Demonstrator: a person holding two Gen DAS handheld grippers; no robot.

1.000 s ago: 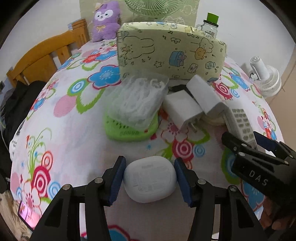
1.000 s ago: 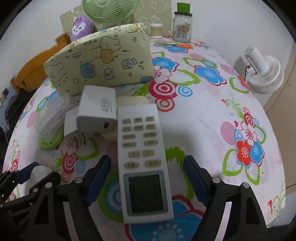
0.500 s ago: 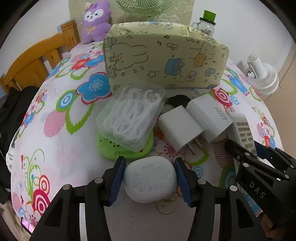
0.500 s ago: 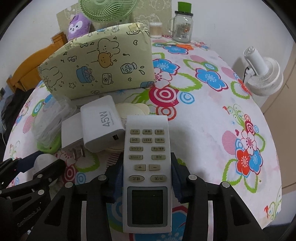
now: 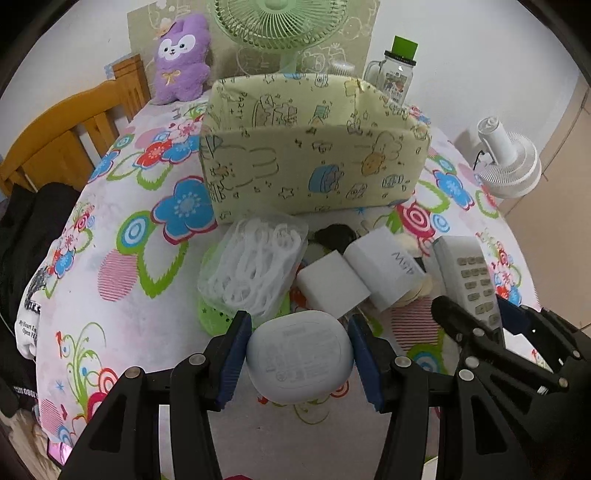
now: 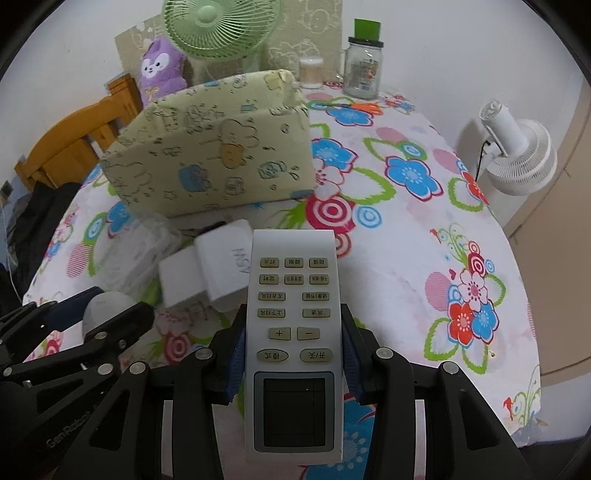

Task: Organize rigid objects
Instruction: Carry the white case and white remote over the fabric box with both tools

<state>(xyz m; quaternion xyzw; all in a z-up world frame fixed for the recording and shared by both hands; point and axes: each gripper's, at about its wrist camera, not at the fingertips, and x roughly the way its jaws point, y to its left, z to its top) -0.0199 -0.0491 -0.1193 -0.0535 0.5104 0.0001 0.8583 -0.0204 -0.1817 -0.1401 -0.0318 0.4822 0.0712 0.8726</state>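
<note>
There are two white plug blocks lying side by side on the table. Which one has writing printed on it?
The white charger nearer the remote control has 45W printed on its side. The other charger, beside the floss picks, shows only plain white faces.

A purple plush rabbit and a green fan are seen far ahead of the gripper, against the wall. A glass jar with a green lid is placed ahead, slightly right. A white fan is seen at the right, a wooden chair at the left.

Left hand-held gripper and right hand-held gripper both clamped, angled downward.
</note>
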